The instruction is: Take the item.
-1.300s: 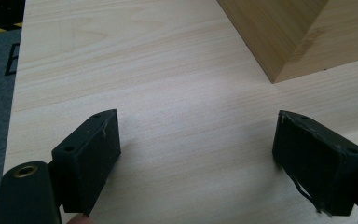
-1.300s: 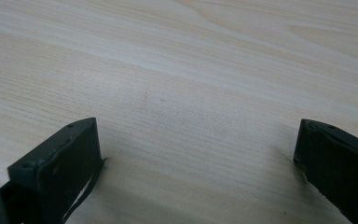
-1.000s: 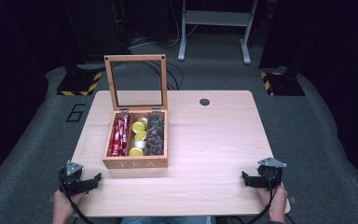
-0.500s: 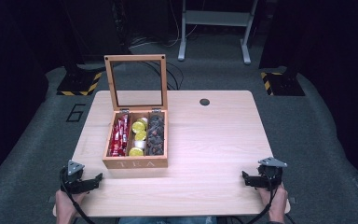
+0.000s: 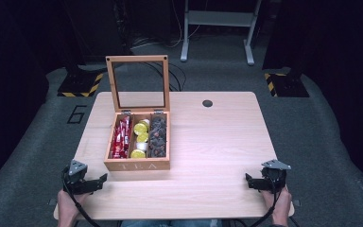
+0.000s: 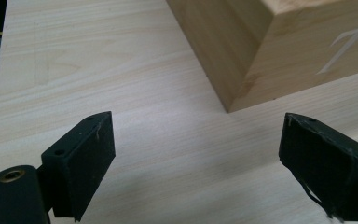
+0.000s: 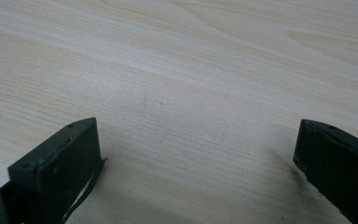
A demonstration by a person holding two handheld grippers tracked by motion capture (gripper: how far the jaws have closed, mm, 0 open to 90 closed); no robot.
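Lengthwise away from the person, lid upright: tea box, both grippers agape, empty.

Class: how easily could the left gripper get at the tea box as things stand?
Probably easily: the left gripper sits open just off the tea box at its near left corner, with bare table between.
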